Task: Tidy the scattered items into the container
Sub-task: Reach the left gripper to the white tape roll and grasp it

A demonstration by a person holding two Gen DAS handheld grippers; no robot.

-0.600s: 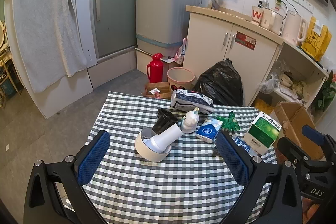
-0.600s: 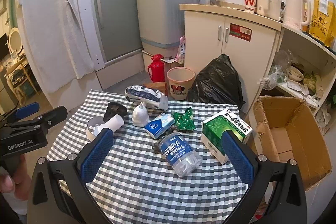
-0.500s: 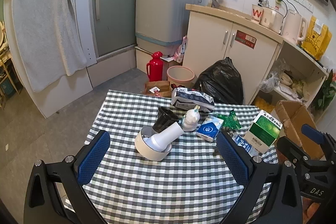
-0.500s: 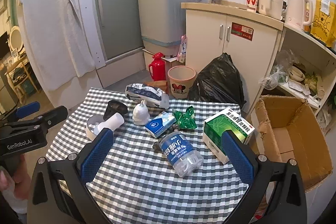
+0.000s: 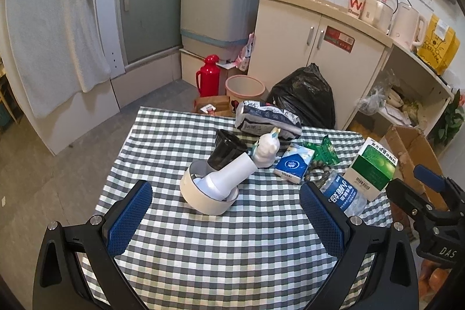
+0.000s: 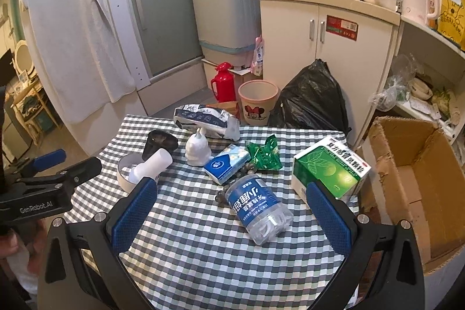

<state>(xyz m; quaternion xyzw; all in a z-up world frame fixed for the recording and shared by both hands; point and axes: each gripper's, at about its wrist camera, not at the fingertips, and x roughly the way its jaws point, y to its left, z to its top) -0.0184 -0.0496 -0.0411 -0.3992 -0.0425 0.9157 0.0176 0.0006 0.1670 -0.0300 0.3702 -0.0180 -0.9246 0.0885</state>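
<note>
Scattered items (image 6: 258, 209) on checked tablecloth (image 6: 203, 257), cardboard box (image 6: 415, 182) beside

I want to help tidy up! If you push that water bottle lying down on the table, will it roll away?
Probably. The water bottle is round and lies on its side on the checked tablecloth, so a sideways push would likely roll it. It looks clear and nearly empty, so it is probably light and may dent when squeezed.

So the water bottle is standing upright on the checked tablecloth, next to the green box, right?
Not quite: the water bottle lies on its side on the checked tablecloth, as the right wrist view shows. It is next to the green box.
</note>
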